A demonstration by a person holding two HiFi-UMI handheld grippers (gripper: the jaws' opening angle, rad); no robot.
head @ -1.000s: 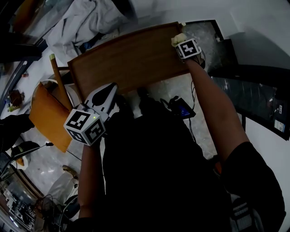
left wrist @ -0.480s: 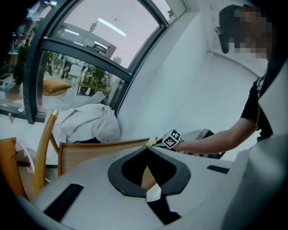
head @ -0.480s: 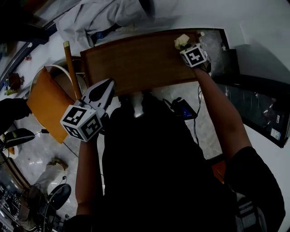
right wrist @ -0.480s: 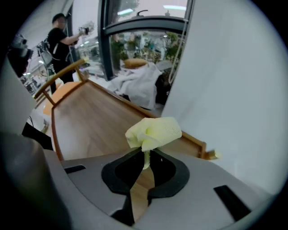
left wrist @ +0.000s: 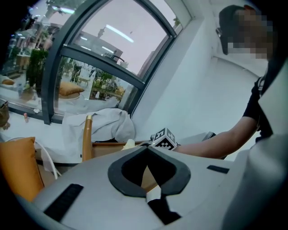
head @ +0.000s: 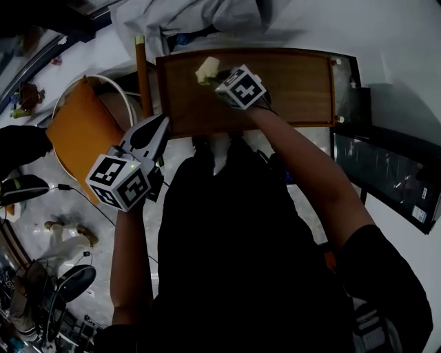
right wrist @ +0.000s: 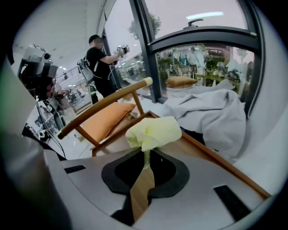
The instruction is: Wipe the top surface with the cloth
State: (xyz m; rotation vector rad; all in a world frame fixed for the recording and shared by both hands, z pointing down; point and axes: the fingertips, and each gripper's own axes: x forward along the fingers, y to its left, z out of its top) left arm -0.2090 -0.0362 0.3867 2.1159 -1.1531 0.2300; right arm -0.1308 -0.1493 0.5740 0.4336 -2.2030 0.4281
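A brown wooden table top [head: 296, 86] lies ahead of me. My right gripper [head: 215, 76] is over its left part, shut on a pale yellow cloth [head: 207, 69] that bunches out beyond the jaw tips. In the right gripper view the cloth [right wrist: 155, 131] sits crumpled just past the gripper [right wrist: 145, 156], low over the wood [right wrist: 191, 150]. My left gripper [head: 160, 125] hangs off the table's near left corner, above the floor, shut with nothing in it. In its own view the left gripper [left wrist: 146, 150] points towards the table [left wrist: 108, 148].
A wooden chair with an orange cushion [head: 79, 141] stands left of the table, its post [head: 142, 72] close to the table's edge. A grey-white fabric heap [head: 186, 17] lies behind the table. Dark panels [head: 386, 172] lean at the right. Another person [right wrist: 100, 58] stands far off.
My right gripper has swept the cloth from the table's far right corner leftward across the top. The left gripper has stayed about where it was.
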